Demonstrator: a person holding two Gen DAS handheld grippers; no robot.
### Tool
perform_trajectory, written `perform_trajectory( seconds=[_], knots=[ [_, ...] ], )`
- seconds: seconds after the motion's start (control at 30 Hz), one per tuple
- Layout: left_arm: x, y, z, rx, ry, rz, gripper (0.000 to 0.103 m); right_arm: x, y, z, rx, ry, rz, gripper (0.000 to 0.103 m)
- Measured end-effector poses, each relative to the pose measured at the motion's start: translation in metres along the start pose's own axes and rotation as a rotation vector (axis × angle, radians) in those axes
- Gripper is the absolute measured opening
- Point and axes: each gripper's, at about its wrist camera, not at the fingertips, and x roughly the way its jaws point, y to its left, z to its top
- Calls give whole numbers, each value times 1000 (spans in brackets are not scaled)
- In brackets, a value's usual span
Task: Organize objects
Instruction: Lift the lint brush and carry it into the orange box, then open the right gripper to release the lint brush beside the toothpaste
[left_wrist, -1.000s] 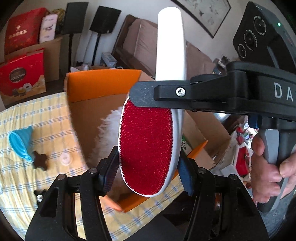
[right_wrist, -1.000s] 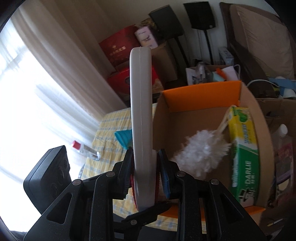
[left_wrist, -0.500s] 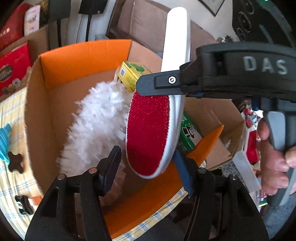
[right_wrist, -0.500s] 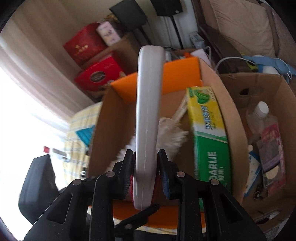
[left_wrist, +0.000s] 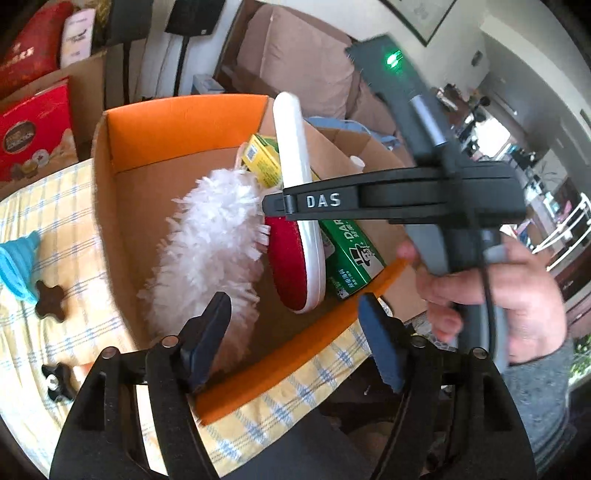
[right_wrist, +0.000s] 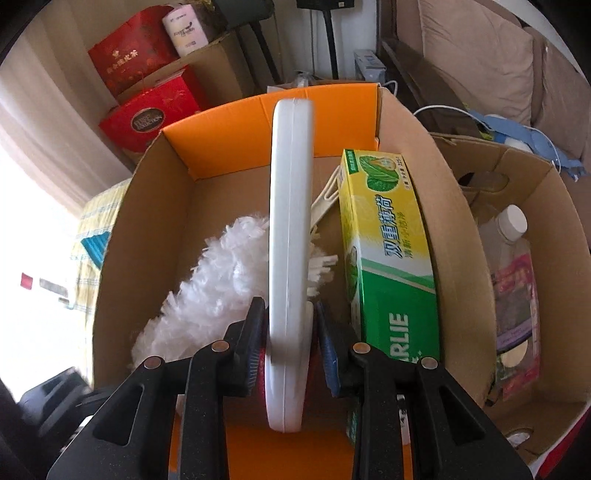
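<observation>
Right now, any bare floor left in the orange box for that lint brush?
Yes: bare cardboard floor between the left wall and the white duster. Right side is crowded: toothpaste carton against the wall, lint brush in the right gripper beside the duster.

White capitals "DAS" stood on the black arm of the right claw. The green and yellow box in the cardboard carton bore large Chinese characters on its yellow face and the letters "RLIE" on its green end, the start hidden. A red gift box behind carried a round emblem reading "COLLECTION", its upper word too small to read.
</observation>
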Motion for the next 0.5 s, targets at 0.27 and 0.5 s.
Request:
perform_trajectory(
  seconds=[0.27, 0.5],
  knots=[
    [-28, 21, -4, -48, -40, 9, 75, 14, -6, 7, 43, 11, -33, 38],
    [-39, 46, -9, -86, -59, 42, 82, -11, -1, 2, 29, -62, -51, 48]
  ],
)
